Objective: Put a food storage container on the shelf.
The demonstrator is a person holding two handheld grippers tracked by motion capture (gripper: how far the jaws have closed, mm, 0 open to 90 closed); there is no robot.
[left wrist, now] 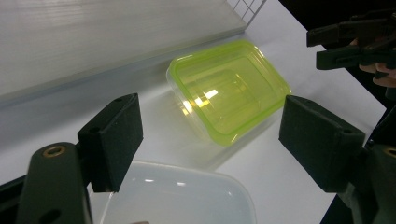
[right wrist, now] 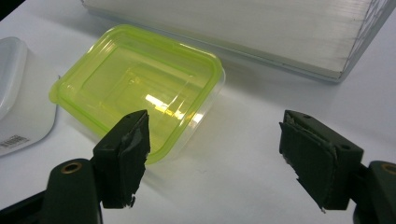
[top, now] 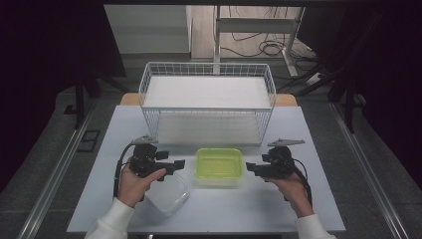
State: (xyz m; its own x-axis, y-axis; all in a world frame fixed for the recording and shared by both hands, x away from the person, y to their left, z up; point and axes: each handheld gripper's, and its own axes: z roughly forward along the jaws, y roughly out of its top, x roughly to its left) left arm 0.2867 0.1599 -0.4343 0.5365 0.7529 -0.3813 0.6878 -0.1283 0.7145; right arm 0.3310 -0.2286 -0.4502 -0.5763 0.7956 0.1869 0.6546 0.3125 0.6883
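- Your left tongs (top: 178, 163) are spread wide and hold nothing, hovering above the clear container (top: 169, 194) at the counter's (top: 318, 209) near left.
- Your right tongs (top: 250, 167) are likewise spread and unloaded.
- The green-lidded container (top: 219, 165) sits between both tongs, just beside each, touched by neither.
- Bare counter lies to the right of it.
- Just beyond it stands the white wire basket (top: 208, 102), hemming in the far side.

White container (right wrist: 14, 93): small barcode sticker (right wrist: 13, 140) on side, print too small to read.
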